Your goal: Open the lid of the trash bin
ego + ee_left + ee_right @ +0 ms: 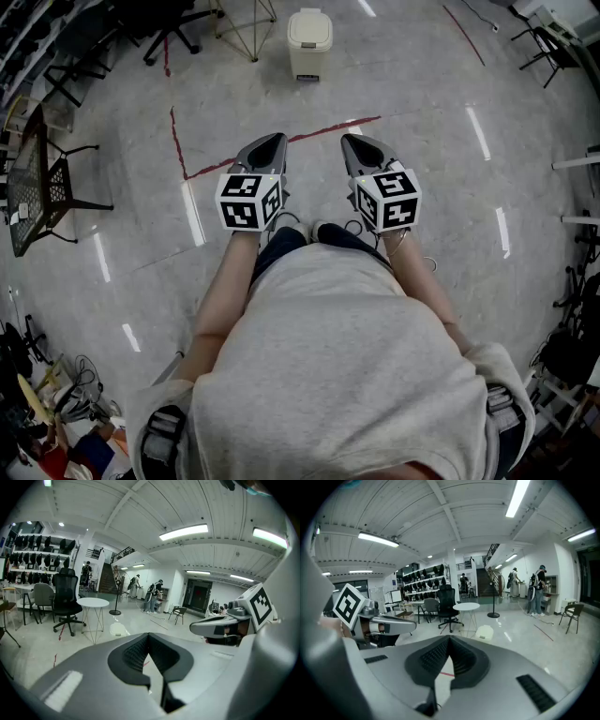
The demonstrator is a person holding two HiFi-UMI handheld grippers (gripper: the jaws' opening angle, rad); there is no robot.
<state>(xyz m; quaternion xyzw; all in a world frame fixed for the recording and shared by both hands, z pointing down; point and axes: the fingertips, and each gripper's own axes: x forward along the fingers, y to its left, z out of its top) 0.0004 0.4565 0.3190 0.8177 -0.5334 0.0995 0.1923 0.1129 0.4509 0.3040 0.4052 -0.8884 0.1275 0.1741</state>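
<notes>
The cream trash bin (309, 42) stands on the floor well ahead of me, its lid down. It shows small beyond the jaws in the left gripper view (118, 629) and in the right gripper view (485, 632). My left gripper (271, 142) and right gripper (355, 142) are held side by side at waist height, pointing toward the bin and far short of it. Both are shut with nothing between the jaws, whose tips meet in a point (149, 635) (450, 639). Each gripper appears in the other's view: the right one (220, 625), the left one (384, 624).
Red tape lines (281, 142) cross the grey floor between me and the bin. A round white table (93, 603) and a black office chair (64, 597) stand near the bin. A dark mesh table with chairs (37, 178) is at my left. People stand far off by the wall.
</notes>
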